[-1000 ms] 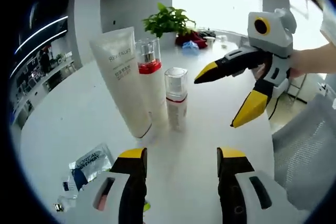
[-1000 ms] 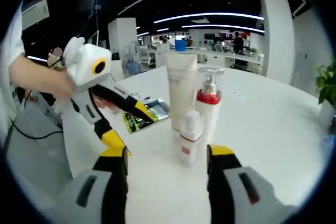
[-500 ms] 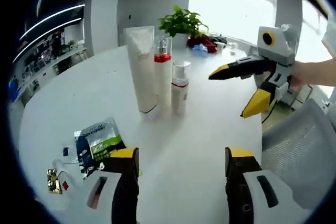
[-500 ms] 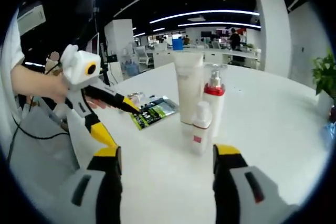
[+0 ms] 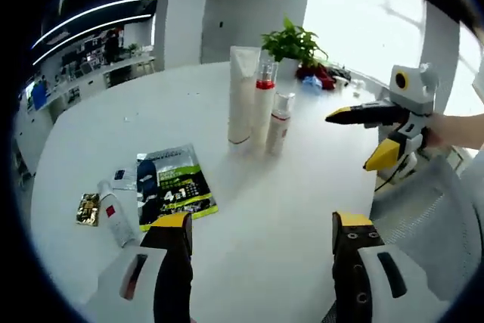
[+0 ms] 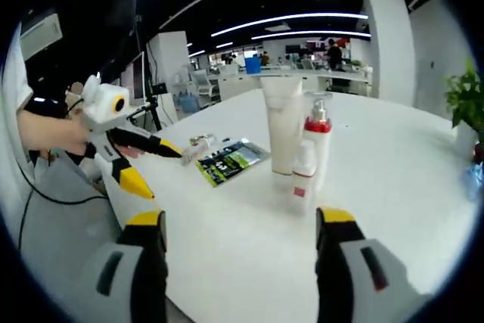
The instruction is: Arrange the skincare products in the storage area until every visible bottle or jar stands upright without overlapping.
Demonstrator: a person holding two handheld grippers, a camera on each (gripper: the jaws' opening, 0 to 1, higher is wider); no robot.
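Note:
Three products stand upright in a tight group on the white table (image 5: 113, 122): a white tube (image 5: 242, 94), a pump bottle with a red collar (image 5: 262, 104) and a small clear-capped bottle (image 5: 279, 121). In the right gripper view the tube (image 6: 281, 122), pump bottle (image 6: 318, 145) and small bottle (image 6: 302, 179) stand ahead of my jaws. A small white bottle (image 5: 113, 213) lies on its side near the table edge. My left gripper (image 5: 262, 225) is open and holds nothing. My right gripper (image 6: 242, 221) is open too, and it reaches into the left gripper view (image 5: 349, 142).
A green and black sachet (image 5: 170, 187) lies flat by the lying bottle, with a gold packet (image 5: 87, 208) beside it. A potted plant (image 5: 295, 41) stands at the far edge. A grey mesh chair (image 5: 446, 217) is at the right. The left gripper (image 6: 165, 174) is held by a hand.
Both cameras have pulled back from the standing group, so the bottles look smaller and the sachet and lying bottle have come into view. Both grippers stayed open.

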